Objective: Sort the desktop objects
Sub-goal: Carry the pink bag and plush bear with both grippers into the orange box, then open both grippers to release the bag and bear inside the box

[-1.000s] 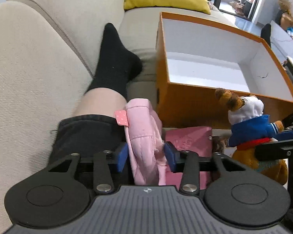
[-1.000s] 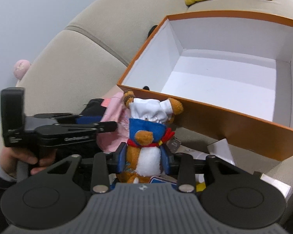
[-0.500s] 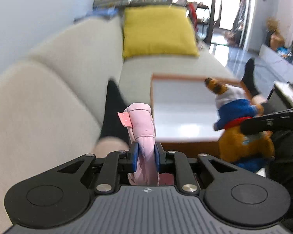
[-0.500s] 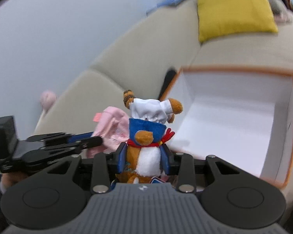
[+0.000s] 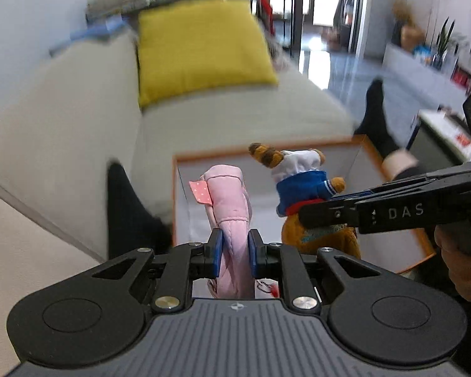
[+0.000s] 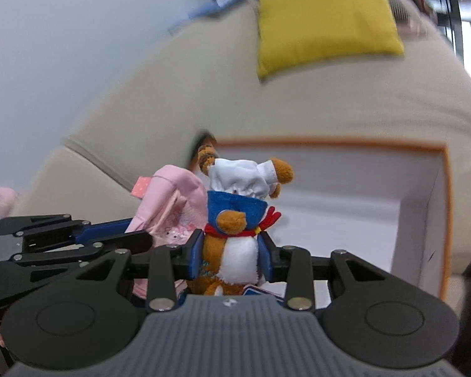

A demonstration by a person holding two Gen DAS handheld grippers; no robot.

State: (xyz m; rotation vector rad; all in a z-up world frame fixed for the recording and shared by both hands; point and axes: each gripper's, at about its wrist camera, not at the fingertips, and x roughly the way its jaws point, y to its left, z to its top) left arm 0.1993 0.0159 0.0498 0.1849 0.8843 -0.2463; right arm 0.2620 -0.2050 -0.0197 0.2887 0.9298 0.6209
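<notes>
Item 1: my left tool (image 5: 234,253), clamped on pink pouch (image 5: 230,207), long axis upright. Item 2: my right tool (image 6: 232,259), clamped on plush bear (image 6: 238,220). Item 3: orange box (image 6: 436,207), open, at 12 o'clock beyond both; right tool likely nearer.

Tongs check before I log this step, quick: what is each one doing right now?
Left tongs: closed on the pink pouch.
Right tongs: closed on the plush toy.

The pink pouch (image 5: 232,201) is showing soft matt cloth. The plush toy (image 6: 238,220) is looking fuzzy. The orange box (image 6: 417,220) is appearing smooth, matt card.
</notes>
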